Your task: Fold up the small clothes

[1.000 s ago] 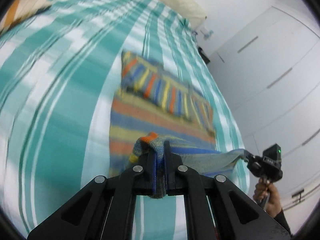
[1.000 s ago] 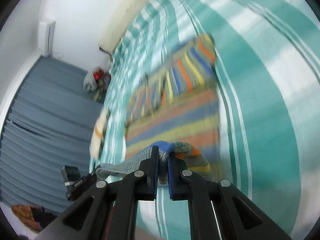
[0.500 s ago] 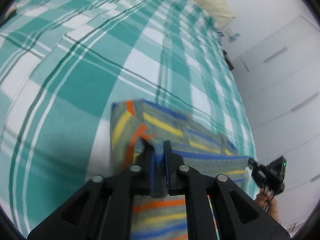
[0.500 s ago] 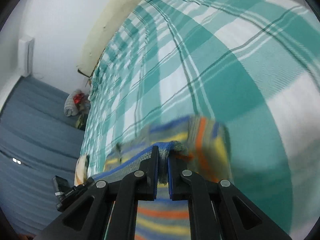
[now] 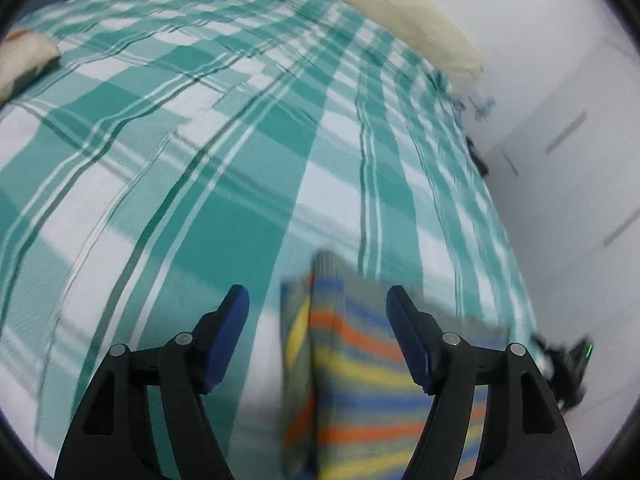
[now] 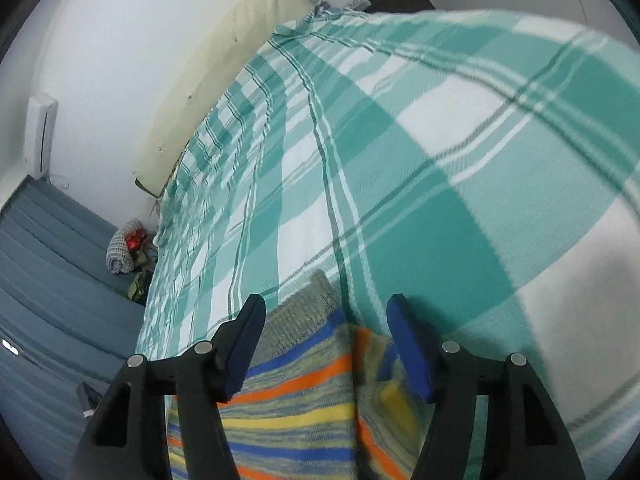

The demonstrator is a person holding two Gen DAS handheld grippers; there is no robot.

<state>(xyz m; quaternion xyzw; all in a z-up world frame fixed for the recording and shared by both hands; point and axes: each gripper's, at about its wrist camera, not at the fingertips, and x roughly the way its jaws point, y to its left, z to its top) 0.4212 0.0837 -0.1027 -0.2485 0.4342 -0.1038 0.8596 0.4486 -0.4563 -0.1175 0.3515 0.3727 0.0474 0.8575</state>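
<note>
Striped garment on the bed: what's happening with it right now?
A person with a handheld gripper in each hand is folding a small striped garment on a bed with a teal plaid cover. Both the left gripper and the right gripper are open and hold nothing. The garment lies folded on the cover below and between the fingers of each gripper. The frames are blurred, so finer fold detail is unclear.

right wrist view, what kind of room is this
Most likely a bedroom: a bed under a teal plaid bedsheet, a cream bolster pillow along the wall, and blue-grey curtains beside it.
</note>
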